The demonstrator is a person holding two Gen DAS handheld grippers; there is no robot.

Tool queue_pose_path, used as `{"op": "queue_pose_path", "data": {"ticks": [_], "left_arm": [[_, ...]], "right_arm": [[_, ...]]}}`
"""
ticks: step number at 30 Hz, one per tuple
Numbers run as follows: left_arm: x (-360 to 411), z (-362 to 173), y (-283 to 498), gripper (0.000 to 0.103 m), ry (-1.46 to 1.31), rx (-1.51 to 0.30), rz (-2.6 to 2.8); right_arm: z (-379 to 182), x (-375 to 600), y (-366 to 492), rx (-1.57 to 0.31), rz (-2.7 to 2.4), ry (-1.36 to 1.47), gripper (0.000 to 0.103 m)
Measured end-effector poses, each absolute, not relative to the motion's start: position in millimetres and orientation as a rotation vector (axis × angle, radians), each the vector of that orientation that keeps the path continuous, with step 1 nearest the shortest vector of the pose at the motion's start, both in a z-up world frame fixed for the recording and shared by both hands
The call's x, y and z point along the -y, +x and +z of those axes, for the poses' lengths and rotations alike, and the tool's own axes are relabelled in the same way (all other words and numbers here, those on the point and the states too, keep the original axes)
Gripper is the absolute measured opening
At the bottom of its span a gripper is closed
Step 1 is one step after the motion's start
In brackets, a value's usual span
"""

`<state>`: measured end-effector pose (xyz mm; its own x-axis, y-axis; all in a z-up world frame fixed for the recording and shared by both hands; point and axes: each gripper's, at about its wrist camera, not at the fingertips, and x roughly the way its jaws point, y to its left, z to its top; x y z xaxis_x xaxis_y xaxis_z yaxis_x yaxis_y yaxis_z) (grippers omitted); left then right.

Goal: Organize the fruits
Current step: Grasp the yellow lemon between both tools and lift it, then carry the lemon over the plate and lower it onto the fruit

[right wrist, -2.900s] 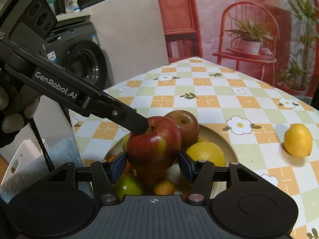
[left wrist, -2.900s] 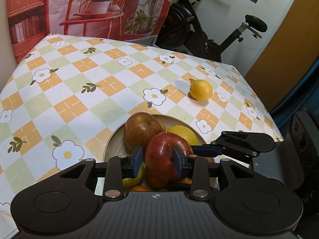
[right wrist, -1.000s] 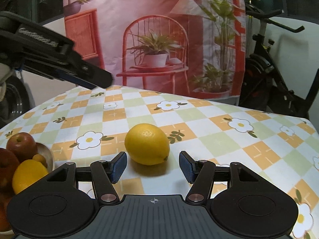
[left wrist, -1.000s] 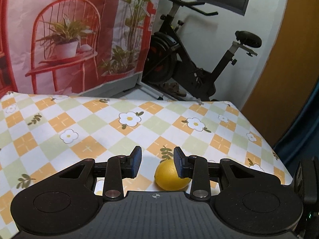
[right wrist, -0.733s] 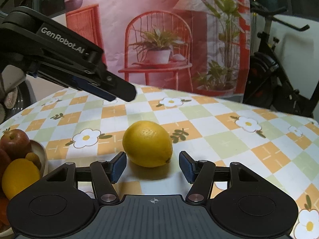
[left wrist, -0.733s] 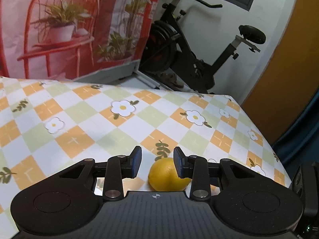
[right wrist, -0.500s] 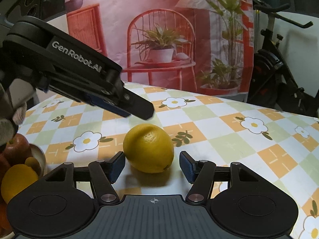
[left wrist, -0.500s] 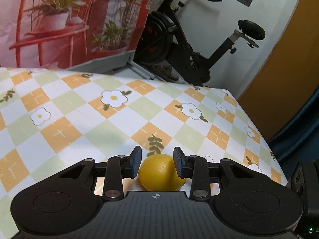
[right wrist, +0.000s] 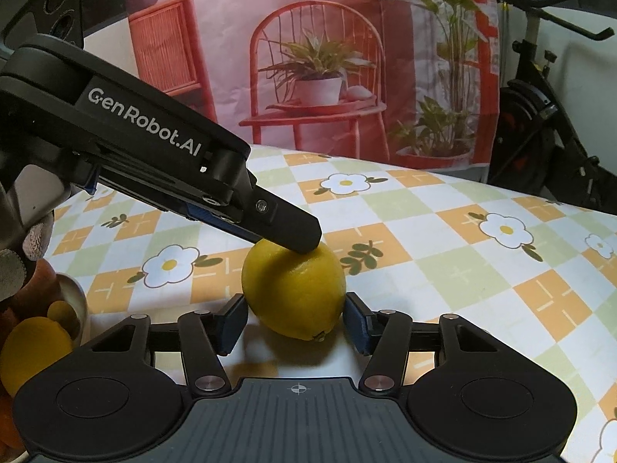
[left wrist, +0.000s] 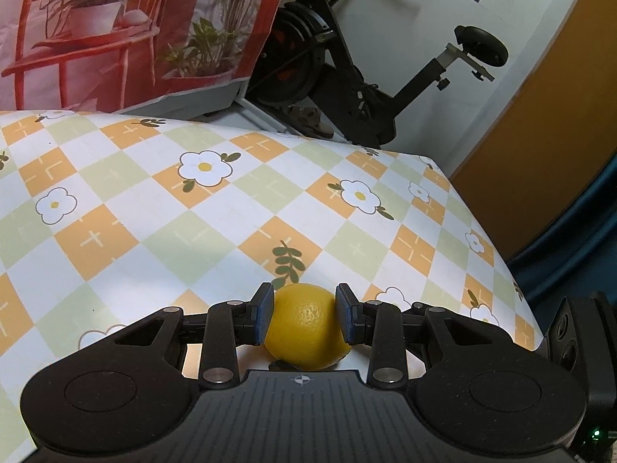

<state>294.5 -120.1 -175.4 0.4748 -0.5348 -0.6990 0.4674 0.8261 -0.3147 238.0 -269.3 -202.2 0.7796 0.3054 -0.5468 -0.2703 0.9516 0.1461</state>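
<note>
A yellow lemon lies on the checked flower tablecloth. My left gripper straddles it, its blue pads touching or almost touching both sides. In the right wrist view the lemon sits between the open fingers of my right gripper, with small gaps on each side. The left gripper's fingers reach down onto the lemon's top from the left.
A bowl of fruit, with a lemon and red apples, stands at the left edge of the right wrist view. The table's far edge drops off toward an exercise bike. A red printed backdrop hangs behind the table.
Both grippers left the fruit bowl and came to the lone lemon. In the last second the left gripper moved in until its pads flank the lemon; the right gripper moved closer.
</note>
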Motion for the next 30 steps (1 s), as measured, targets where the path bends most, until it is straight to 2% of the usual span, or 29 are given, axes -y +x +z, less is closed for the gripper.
{"op": "queue_pose_path", "data": {"ticks": [14, 30], "left_arm": [[105.5, -160.9, 270.8, 0.037, -0.047, -0.893, -0.65], [21.2, -109.3, 195.7, 0.037, -0.069, -0.822, -0.621]], "right_arm": [[-193.2, 259.5, 212.7, -0.572, 0.351, 0.076, 0.05], [-134.7, 177.0, 161.3, -0.513, 0.512, 0.022, 0.05]]}}
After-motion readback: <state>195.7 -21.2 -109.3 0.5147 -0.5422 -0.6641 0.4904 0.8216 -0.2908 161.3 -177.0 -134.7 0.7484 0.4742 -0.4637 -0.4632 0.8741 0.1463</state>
